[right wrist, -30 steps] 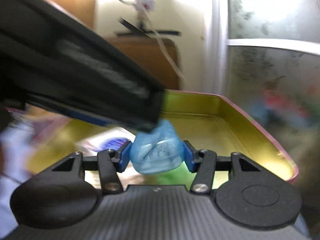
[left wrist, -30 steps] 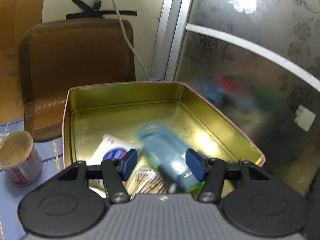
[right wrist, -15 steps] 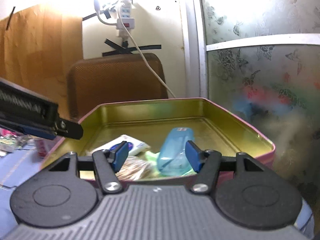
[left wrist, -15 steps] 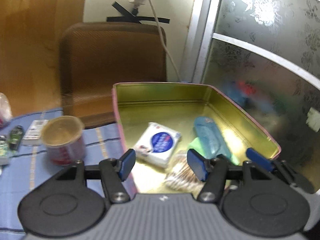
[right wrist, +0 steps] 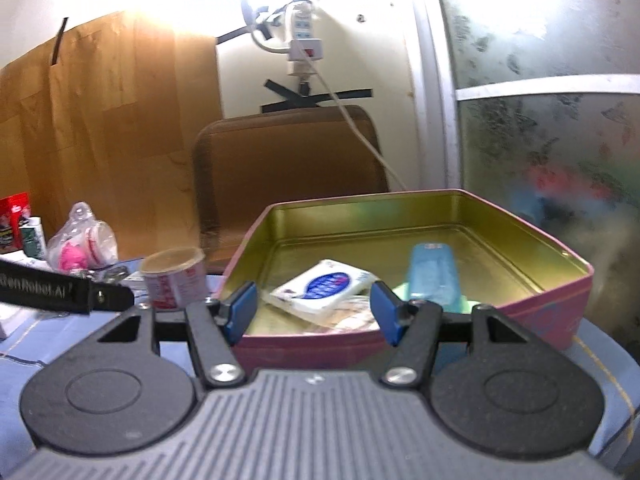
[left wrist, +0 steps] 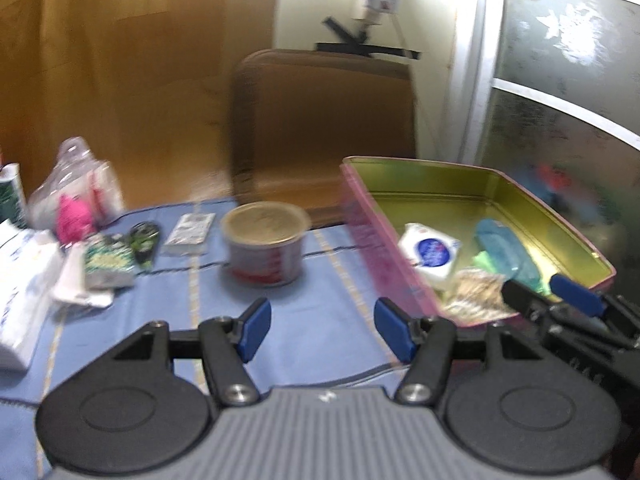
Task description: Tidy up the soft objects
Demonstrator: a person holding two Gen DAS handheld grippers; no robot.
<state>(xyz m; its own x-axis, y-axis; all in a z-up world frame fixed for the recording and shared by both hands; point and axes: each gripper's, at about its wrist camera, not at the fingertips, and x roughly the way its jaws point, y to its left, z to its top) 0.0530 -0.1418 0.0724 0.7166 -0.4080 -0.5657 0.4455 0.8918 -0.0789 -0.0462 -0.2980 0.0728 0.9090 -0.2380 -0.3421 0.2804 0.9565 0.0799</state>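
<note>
Both grippers hung empty. Left gripper (left wrist: 320, 330) had its blue pads spread over bare blue striped cloth (left wrist: 320, 280), nothing between them. Right gripper (right wrist: 314, 310) stood apart too, its jaws having just been opening, nothing pinched. Just beyond my right fingers sat the pink tin (right wrist: 540, 312), gold and glossy inside, holding a soft white tissue pack (right wrist: 324, 284), a crinkly blue packet (right wrist: 432, 276) and a pale woven bundle (right wrist: 352, 316). Ahead of my left fingers stood a round lidded tub (left wrist: 264, 250).
</note>
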